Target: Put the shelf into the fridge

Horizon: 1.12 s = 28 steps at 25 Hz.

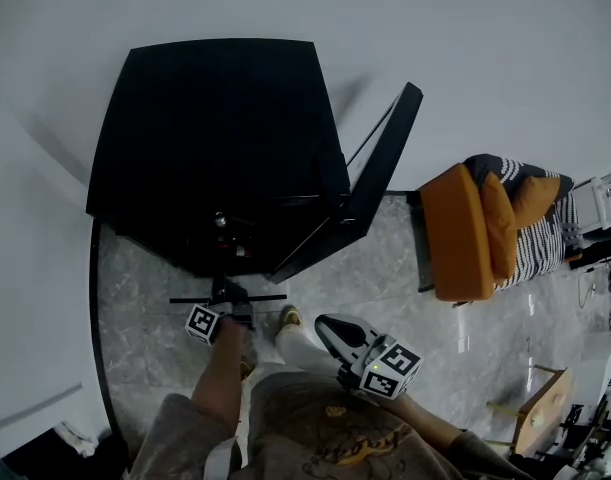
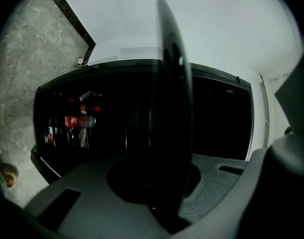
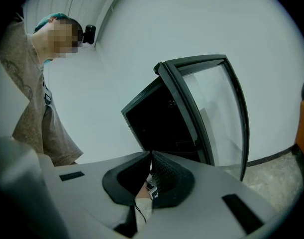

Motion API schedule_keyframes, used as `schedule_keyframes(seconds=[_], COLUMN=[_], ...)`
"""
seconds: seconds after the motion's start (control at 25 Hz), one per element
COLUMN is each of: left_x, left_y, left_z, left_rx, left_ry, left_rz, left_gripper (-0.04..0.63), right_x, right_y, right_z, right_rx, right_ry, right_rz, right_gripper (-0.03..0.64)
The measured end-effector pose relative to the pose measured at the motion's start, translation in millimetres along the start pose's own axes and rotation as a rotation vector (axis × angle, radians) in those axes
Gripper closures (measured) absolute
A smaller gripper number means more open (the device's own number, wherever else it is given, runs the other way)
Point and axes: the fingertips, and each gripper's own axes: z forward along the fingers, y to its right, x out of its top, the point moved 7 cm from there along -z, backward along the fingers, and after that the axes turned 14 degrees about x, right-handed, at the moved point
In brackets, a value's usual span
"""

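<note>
The black fridge stands against the white wall, its glass door swung open to the right. My left gripper is shut on the dark shelf, held level just in front of the fridge opening. In the left gripper view the shelf runs edge-on up the frame from between the jaws of the left gripper, facing the dark fridge interior with cola bottles at the left. My right gripper hangs lower right, shut and empty. Its tips meet, pointing at the fridge and its door.
An orange chair with a striped cushion stands right of the open door. Wooden furniture and clutter lie at the lower right. The person's legs stand on the marble floor directly before the fridge.
</note>
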Motion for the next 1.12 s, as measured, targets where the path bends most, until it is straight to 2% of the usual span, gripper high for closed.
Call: schedule_keyframes(seconds=[1.12], left_x=[9], left_y=[2], left_z=[66], left_rx=[-0.056], left_ry=[0.040], left_rz=[0.024], left_gripper=[0.578], right_x=[-7], right_y=[7], right_z=[2], right_rx=[-0.008], right_ry=[-0.014], right_rz=[0.020], right_gripper=[0.594])
